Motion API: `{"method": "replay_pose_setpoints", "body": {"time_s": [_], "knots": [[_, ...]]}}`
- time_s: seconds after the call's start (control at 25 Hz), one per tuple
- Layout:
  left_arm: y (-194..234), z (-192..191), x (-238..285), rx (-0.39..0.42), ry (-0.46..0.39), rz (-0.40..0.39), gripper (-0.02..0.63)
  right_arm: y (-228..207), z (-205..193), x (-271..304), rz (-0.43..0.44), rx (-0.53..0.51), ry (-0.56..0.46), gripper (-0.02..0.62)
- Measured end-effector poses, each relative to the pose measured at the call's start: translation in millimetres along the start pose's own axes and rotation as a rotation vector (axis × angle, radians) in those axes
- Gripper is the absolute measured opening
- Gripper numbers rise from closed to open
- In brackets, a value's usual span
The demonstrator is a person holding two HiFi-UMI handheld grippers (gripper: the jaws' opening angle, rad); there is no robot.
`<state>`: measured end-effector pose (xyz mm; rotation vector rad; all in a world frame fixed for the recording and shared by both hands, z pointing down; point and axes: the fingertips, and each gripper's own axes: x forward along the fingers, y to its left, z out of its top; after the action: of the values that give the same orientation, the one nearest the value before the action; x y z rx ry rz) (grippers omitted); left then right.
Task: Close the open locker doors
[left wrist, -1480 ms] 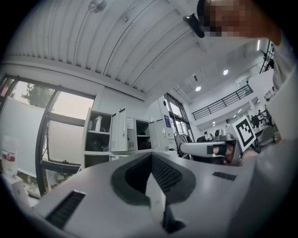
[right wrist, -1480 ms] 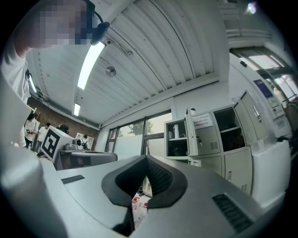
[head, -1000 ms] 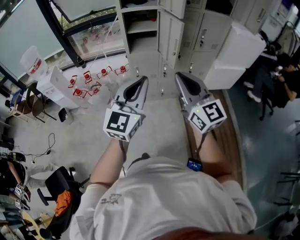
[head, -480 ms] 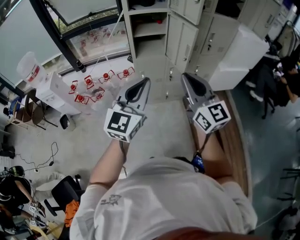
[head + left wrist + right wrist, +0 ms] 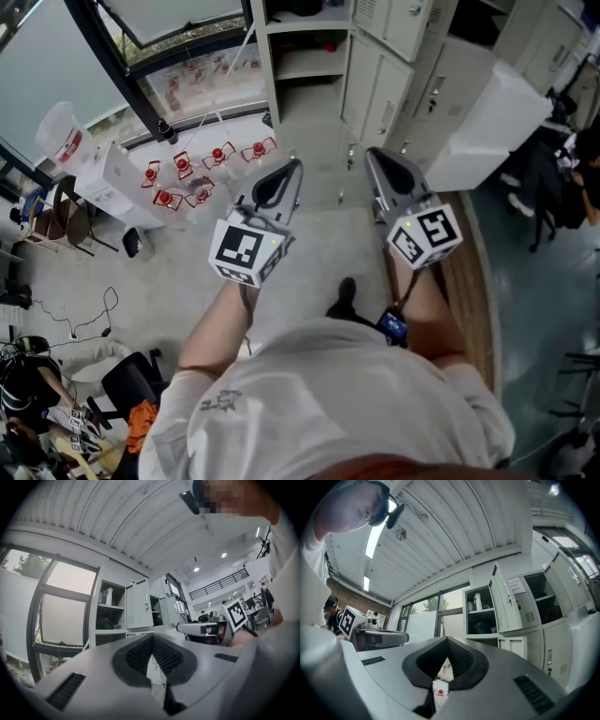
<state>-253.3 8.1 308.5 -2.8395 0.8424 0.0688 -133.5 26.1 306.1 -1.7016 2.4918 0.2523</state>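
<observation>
Jaws together and empty, left gripper (image 5: 287,172) and right gripper (image 5: 379,161) are pointing at the lockers (image 5: 546,620), seemingly on approach, short of the open door (image 5: 506,603) that is likely needing a push next.

The lockers (image 5: 380,80) stand ahead of me. At their left end is an open shelved compartment (image 5: 302,52), with an open door (image 5: 505,604) just right of it. The window (image 5: 178,23) runs along my left, and a cluster of small objects (image 5: 202,173) sits on the floor below it. A bench (image 5: 464,281) lies on my right, with a big box (image 5: 487,117) near its far end.
</observation>
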Motion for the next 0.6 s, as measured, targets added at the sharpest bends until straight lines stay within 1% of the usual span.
{"method": "replay_pose_setpoints", "body": {"time_s": [0.16,0.32,0.6], "knots": [[7.3,-10.2,19.1,0.001,0.020,0.019,0.000,-21.6,-6.5,18.4,0.028,-0.010,0.002,-0.003],[20.8,-12.1,48.3,0.007,0.023,0.041,0.000,-54.6,-5.1,35.8,0.039,-0.009,-0.007,-0.003],[31.1,-18.4,131.1,0.014,0.022,0.052,0.000,-142.0,2.1,56.0,0.028,-0.044,-0.031,-0.002]]}}
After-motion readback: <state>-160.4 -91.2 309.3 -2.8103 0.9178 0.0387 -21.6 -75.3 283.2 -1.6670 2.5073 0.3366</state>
